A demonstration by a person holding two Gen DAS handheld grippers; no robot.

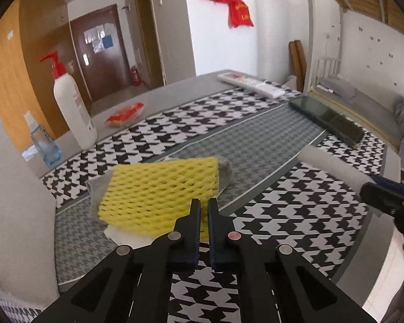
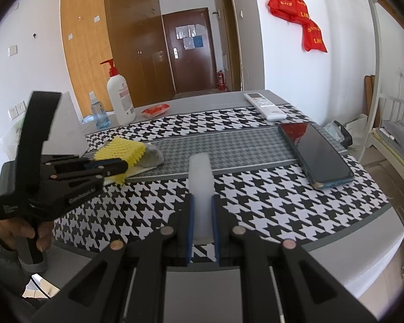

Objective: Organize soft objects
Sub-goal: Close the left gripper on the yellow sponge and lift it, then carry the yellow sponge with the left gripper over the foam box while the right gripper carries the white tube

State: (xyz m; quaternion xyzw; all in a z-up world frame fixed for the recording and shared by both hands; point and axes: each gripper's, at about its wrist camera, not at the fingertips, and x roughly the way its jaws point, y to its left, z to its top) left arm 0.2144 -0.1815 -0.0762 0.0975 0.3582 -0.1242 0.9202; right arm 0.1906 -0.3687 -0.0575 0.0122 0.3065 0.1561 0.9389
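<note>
- A white foam tube (image 2: 200, 185) is pinched between the fingers of the right gripper (image 2: 202, 202), held above the houndstooth cloth (image 2: 269, 188); in the left wrist view it enters from 3 o'clock.
- The left gripper (image 1: 204, 207) is seen with its jaws nearly pressed together at the near edge of the yellow foam net (image 1: 159, 188); whether the net is nipped cannot be told.
- The net lies on a small pile with a grey cloth (image 1: 226, 171) and a white sheet (image 1: 126, 238), at 10 o'clock in the right wrist view.
- The step in hand is judged to be carrying the tube to that pile; a gentle placement beside or on the net is called for next.
- On the table (image 2: 363, 255) a phone (image 2: 317, 153) lies at 2 o'clock, a remote (image 2: 264, 105) at 1 o'clock, and a pump bottle (image 2: 119, 99) at 11 o'clock.
- A brown door (image 2: 191, 51) and red bags (image 2: 296, 13) on the wall are seen beyond.
</note>
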